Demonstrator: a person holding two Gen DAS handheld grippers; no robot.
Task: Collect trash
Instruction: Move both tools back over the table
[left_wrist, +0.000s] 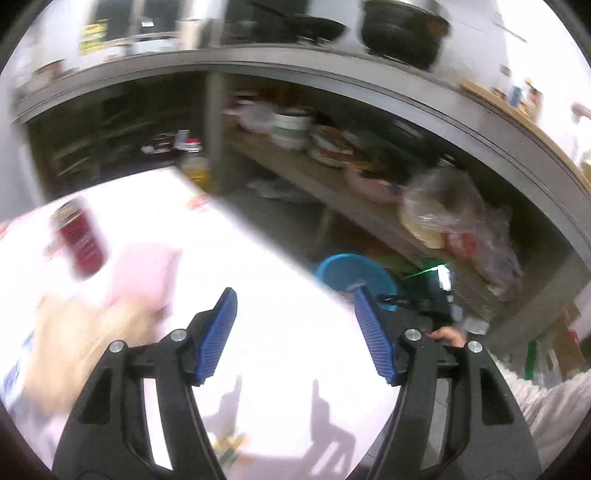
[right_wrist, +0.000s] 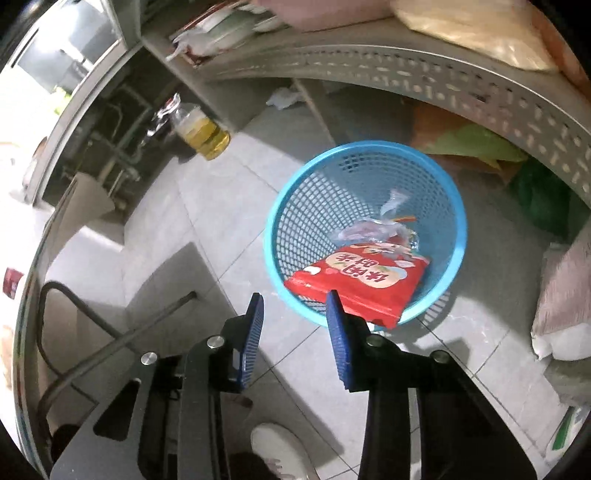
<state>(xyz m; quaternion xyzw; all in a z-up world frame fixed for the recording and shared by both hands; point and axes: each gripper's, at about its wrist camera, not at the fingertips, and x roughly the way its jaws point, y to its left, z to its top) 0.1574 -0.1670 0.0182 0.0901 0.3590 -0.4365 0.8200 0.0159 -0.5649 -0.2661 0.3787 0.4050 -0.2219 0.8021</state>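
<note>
Leaning over the blue basket's near rim, red packet beside parted right tongs.

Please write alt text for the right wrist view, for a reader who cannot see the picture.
The open right gripper hangs above a blue plastic basket on a grey tiled floor; a red snack packet leans over the basket's near rim, with crumpled clear plastic inside. A bottle of yellow liquid stands further back, under a perforated metal shelf.
</note>
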